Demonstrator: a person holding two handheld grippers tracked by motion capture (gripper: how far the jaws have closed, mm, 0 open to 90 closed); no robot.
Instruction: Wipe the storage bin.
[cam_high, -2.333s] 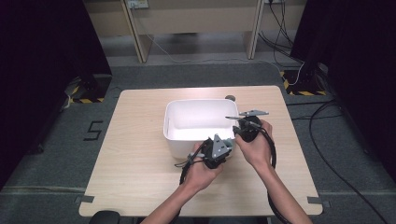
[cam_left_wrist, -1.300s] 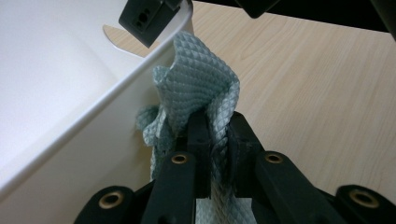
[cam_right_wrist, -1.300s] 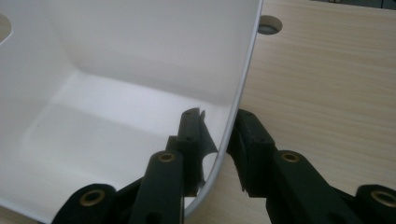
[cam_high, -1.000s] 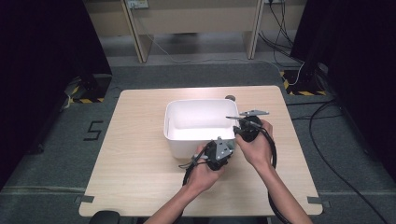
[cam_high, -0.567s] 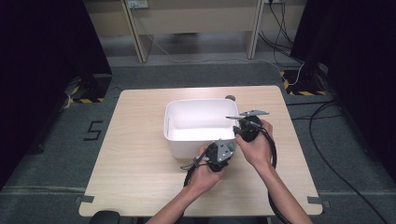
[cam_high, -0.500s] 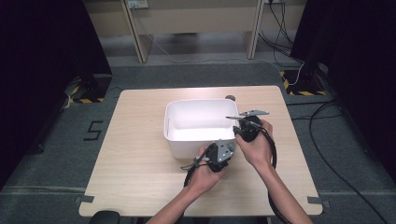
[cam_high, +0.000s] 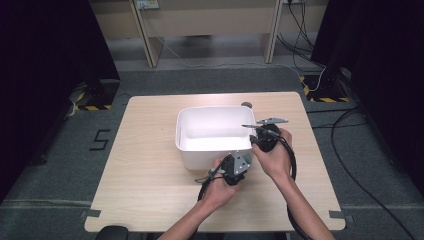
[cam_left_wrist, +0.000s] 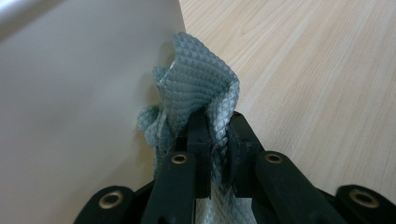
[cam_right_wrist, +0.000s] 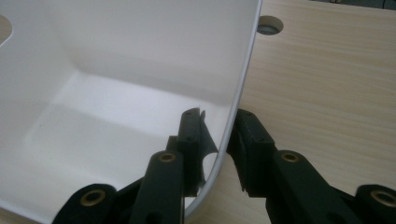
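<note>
A white rectangular plastic tub (cam_high: 214, 134) stands near the middle of the light wooden bench (cam_high: 150, 170), a little toward its far edge. The left gripper (cam_left_wrist: 215, 135) has its jaws clamped on a bunched grey-green waffle-textured cloth (cam_left_wrist: 198, 88), which is pressed against the tub's outer near wall (cam_left_wrist: 79, 102); in the high view this gripper (cam_high: 235, 167) sits just off the tub's near right corner, above the bench top. The right gripper (cam_right_wrist: 217, 140) straddles the tub's right rim (cam_right_wrist: 245, 74), one jaw inside the basin and one outside, closed onto the thin wall. In the high view the right gripper (cam_high: 261, 140) is at the tub's right side. A round grommet hole (cam_right_wrist: 269, 24) lies in the bench just beyond the tub's far right corner.
</note>
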